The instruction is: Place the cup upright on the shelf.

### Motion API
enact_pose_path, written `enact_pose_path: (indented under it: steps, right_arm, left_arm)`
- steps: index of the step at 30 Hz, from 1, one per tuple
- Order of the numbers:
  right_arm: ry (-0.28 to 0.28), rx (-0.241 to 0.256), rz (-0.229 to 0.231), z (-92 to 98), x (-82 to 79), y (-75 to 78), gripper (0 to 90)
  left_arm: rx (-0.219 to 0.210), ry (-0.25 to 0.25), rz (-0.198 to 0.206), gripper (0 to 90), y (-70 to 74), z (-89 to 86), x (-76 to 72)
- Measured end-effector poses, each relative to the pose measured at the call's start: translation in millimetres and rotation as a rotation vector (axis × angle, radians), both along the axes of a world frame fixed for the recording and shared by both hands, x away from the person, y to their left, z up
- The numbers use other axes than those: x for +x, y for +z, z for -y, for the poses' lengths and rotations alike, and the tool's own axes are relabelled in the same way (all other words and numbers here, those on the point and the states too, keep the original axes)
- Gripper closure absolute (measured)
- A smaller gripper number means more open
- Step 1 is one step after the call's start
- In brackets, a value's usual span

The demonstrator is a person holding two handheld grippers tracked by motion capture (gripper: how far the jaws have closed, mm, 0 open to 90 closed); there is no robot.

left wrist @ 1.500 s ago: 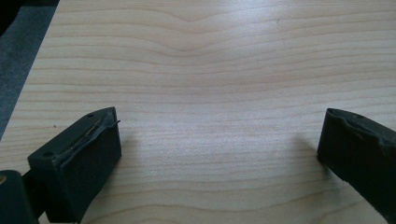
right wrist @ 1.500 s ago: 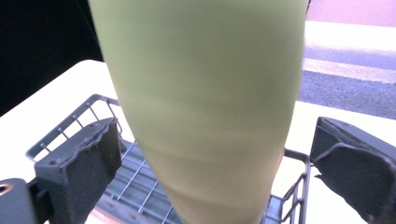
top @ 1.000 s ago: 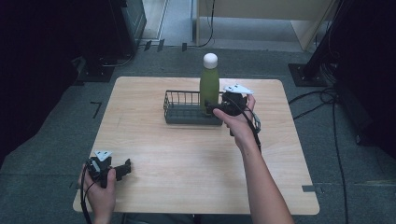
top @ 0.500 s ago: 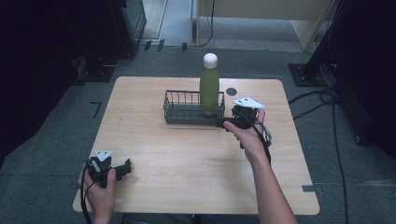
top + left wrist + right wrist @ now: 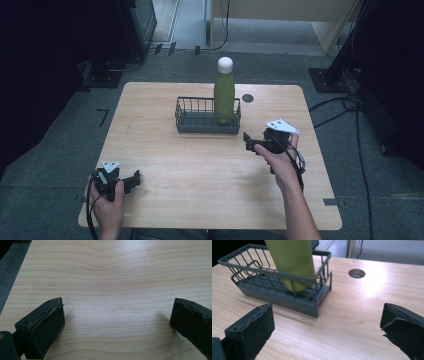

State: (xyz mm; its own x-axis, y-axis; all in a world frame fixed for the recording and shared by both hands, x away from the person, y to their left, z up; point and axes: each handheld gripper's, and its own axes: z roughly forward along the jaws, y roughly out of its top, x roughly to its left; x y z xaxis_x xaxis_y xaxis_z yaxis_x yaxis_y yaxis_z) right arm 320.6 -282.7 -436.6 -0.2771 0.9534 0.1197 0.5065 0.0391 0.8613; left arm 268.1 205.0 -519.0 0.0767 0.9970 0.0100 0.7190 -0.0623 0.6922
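While both tools are idle over the worktop (image 5: 200, 195), the items read from left to right as follows. Left hand-held gripper (image 5: 131, 181): held low at the near left corner, jaws spread wide with nothing between them, bare wood in front of it in the left gripper view; it is well apart from everything else listed. Wire basket (image 5: 199, 122): dark, rectangular, long side running across the worktop, standing ahead of and to the left of the right hand-held gripper. Green bottle (image 5: 224, 97): white cap, standing upright in the basket's right end, its long axis vertical, its base inside the wire wall as the right gripper view shows (image 5: 292, 262). Round hole (image 5: 247, 98): a cable port in the worktop, just beyond the basket's right end. Right hand-held gripper (image 5: 248, 142): jaws spread wide and empty, pointing left, near the basket's near right corner but not touching it. Judgement: the bottle lies ahead of and slightly left of this gripper, much nearer to it than to the left one, so any regrasp would fall to the right hand, coming in level across the upright body above the basket rim.
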Motion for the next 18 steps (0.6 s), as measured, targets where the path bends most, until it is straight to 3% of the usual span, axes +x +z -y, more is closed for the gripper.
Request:
enact_pose_path:
  steps: [18]
  right_arm:
    - [-0.092, 0.006, -0.046, 52.7, -41.8, -33.3, 0.0]
  left_arm:
    - [0.001, -0.001, -0.001, 0.0, 0.0, -0.1, 0.0]
